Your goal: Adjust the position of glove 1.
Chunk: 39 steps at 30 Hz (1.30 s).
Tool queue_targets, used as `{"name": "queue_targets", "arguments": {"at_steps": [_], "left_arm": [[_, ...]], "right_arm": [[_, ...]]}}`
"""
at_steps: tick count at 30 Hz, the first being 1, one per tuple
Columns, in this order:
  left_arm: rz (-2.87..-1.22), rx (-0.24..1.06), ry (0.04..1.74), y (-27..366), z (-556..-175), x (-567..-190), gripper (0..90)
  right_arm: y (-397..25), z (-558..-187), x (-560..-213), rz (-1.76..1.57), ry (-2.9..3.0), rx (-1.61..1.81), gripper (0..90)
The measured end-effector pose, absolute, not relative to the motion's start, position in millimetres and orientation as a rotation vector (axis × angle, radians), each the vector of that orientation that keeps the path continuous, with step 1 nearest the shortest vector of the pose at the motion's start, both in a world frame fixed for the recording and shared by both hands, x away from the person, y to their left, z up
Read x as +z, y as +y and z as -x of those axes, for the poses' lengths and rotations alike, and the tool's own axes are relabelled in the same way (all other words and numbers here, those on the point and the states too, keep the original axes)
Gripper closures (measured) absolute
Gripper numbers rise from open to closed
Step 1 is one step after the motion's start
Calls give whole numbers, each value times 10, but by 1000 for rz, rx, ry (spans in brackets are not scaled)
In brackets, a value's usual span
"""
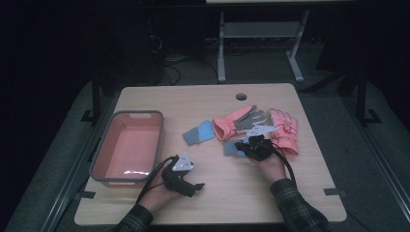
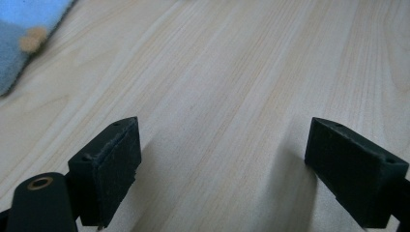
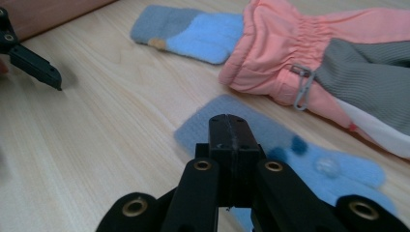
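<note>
Two blue mittens and two pink gloves lie on the wooden table [image 1: 208,101]. One blue mitten [image 1: 199,133] [image 3: 193,31] with a tan spot lies near the middle. The other blue mitten [image 1: 231,147] [image 3: 309,164] lies under my right gripper [image 1: 241,147] [image 3: 230,121], whose jaws are shut with nothing between them, over that mitten's cuff end. A pink and grey glove [image 1: 237,123] [image 3: 309,53] lies just behind it, and a second pink glove [image 1: 285,130] lies to the right. My left gripper [image 1: 197,186] [image 2: 222,159] is open over bare wood; a mitten corner [image 2: 19,38] shows far off.
A pink bin [image 1: 104,150] with a grey rim stands at the table's left, empty inside. A cable hole [image 1: 241,96] is near the far edge. The left gripper's jaw [image 3: 34,65] shows off to the left in the right gripper view. A desk frame [image 1: 221,48] stands beyond the table.
</note>
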<state>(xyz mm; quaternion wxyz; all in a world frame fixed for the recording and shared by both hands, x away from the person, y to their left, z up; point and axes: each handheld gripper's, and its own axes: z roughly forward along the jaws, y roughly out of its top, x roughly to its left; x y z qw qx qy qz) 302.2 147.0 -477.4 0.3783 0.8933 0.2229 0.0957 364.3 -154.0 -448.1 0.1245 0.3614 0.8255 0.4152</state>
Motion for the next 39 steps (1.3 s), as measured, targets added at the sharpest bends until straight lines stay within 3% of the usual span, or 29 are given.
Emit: {"name": "queue_targets", "arguments": {"at_steps": [10,39], "left_arm": [[-2283,246,569,1471,-3022,-4775,124],[-2282,246,570,1470,-3021,-4776,123]], "right_arm": [[-1406,-3746,-4719,-1066,2466,1106,900],[-1394,-3387,-4662,-944,2617,1069,900]]}}
